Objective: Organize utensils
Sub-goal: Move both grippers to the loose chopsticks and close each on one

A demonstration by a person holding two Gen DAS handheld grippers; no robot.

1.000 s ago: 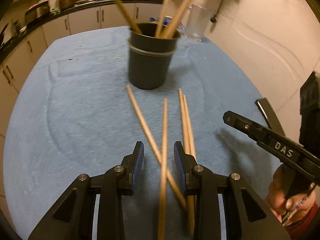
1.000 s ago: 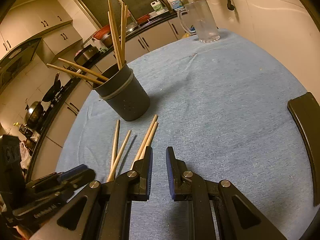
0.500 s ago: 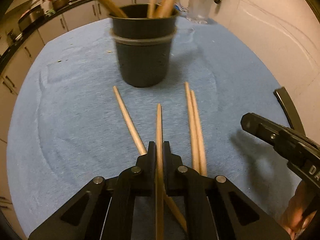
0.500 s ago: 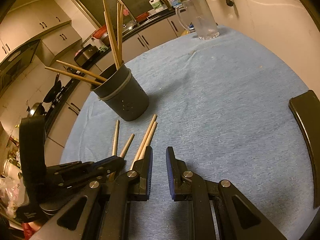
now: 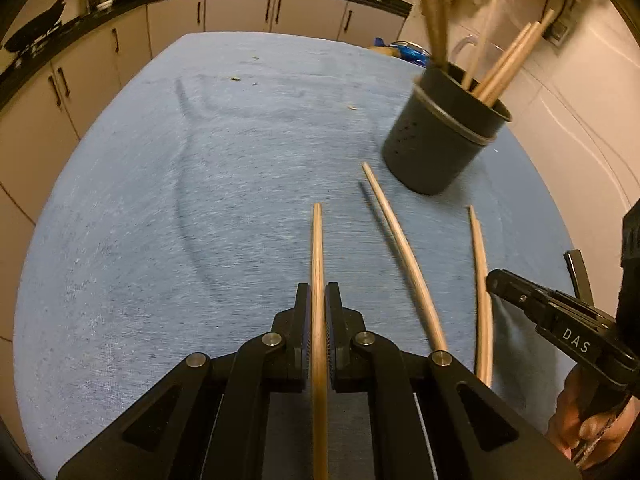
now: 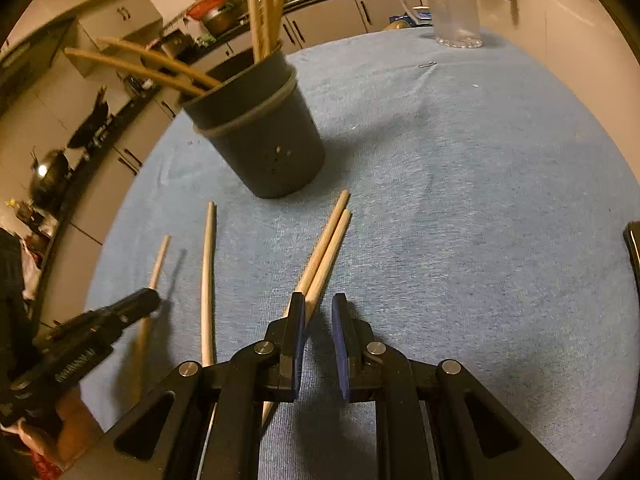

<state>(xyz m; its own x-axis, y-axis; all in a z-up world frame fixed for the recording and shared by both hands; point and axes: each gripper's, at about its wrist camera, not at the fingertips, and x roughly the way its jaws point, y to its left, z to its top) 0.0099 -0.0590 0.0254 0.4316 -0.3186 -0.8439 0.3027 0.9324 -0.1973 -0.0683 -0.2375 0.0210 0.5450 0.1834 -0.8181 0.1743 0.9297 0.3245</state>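
One wooden chopstick (image 5: pixel 317 280) clamped between left gripper (image 5: pixel 318 304) jaws, lifted off blue tablecloth (image 5: pixel 180 220), rear end cut off at frame bottom. Right gripper (image 6: pixel 318 316) jaws slightly apart over chopstick pair (image 6: pixel 326 248), nothing pinched; pair's near ends hidden beneath fingers. Another loose chopstick (image 6: pixel 207 280) flat on cloth between. Dark holder (image 6: pixel 264 148) just beyond, more sticks inside, tops cropped. Clear jug (image 6: pixel 452 4), cabinets (image 5: pixel 240 12) behind, motion-blurred.

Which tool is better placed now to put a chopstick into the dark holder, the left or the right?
Left. The left tool is already shut on one chopstick; the holder stands just ahead. The right tool grips nothing, with a chopstick pair lying at it.
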